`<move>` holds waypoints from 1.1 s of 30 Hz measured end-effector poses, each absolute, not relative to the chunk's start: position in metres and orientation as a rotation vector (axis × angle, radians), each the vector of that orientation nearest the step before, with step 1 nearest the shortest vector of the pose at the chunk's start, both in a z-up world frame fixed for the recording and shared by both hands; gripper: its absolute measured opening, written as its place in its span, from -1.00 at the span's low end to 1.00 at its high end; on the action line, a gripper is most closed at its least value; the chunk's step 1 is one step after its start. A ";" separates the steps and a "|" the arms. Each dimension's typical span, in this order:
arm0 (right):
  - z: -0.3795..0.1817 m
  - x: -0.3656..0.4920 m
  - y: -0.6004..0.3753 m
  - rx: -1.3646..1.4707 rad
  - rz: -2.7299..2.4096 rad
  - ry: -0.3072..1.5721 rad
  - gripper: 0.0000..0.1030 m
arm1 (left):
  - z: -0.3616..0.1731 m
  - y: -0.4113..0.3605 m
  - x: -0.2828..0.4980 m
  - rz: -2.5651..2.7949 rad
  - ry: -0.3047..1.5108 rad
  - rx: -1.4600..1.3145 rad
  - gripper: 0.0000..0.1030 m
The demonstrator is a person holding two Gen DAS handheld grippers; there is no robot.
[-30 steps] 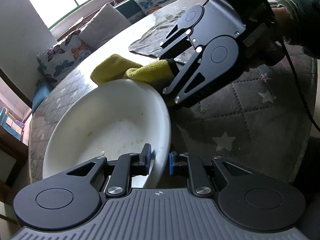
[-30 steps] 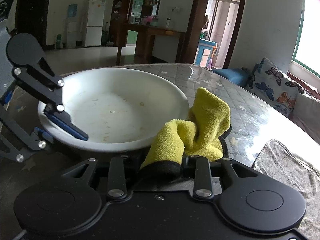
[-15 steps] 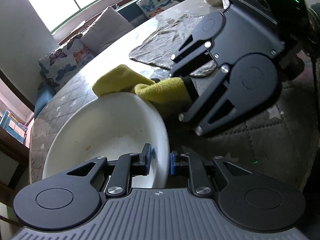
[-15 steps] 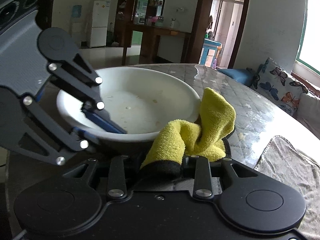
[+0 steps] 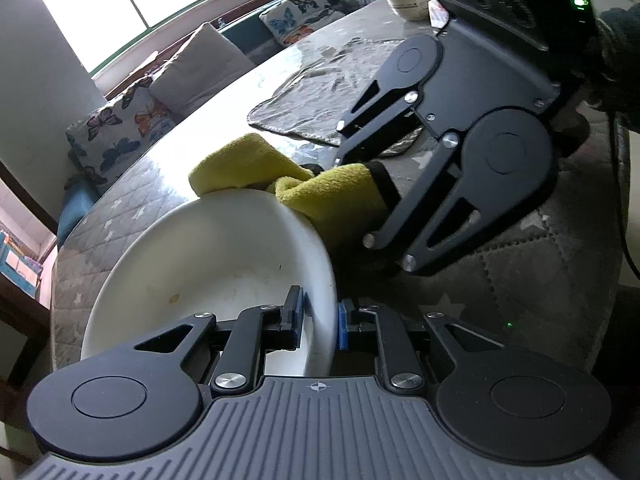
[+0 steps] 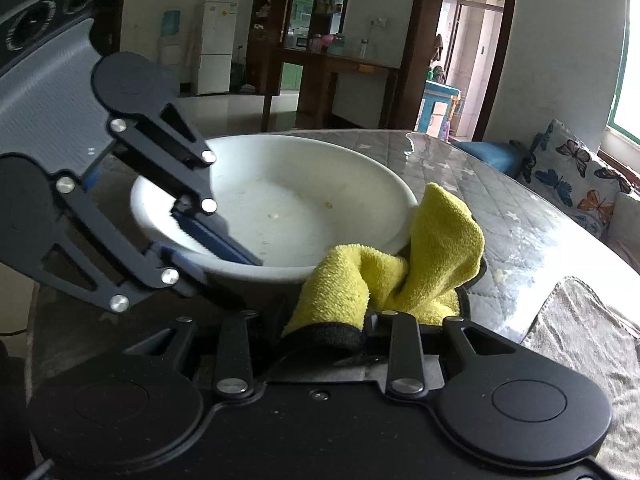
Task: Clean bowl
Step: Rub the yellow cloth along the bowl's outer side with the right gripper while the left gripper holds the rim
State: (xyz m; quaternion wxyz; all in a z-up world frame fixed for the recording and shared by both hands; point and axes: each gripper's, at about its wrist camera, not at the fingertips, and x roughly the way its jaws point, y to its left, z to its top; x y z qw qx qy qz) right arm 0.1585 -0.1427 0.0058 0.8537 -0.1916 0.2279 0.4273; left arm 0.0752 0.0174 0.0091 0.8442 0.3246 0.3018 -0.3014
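Observation:
A wide white bowl (image 5: 224, 256) (image 6: 304, 200) with small food specks inside rests on the quilted table. My left gripper (image 5: 320, 316) (image 6: 208, 248) is shut on its near rim, one blue pad inside and one outside. A yellow cloth (image 5: 320, 196) (image 6: 424, 264) is bunched against the bowl's outer rim. My right gripper (image 6: 344, 328) (image 5: 376, 184) is shut on the cloth's dark-edged end, just outside the bowl. The right fingertips are buried in the cloth.
A grey towel (image 5: 328, 88) (image 6: 592, 344) lies flat on the table beyond the cloth. A small bowl (image 5: 408, 0) stands at the table's far edge. Butterfly cushions (image 5: 120, 128) line a bench behind. A gloved hand (image 5: 616, 52) holds the right gripper.
The bowl has shifted and tilted with my left gripper still clamped on its rim. The right gripper and yellow cloth have come closer, and the cloth now presses against the rim.

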 end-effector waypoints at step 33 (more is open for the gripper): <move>0.005 0.163 -0.133 -0.439 0.894 0.470 -0.31 | 0.008 0.021 0.071 -0.634 0.686 0.680 -0.59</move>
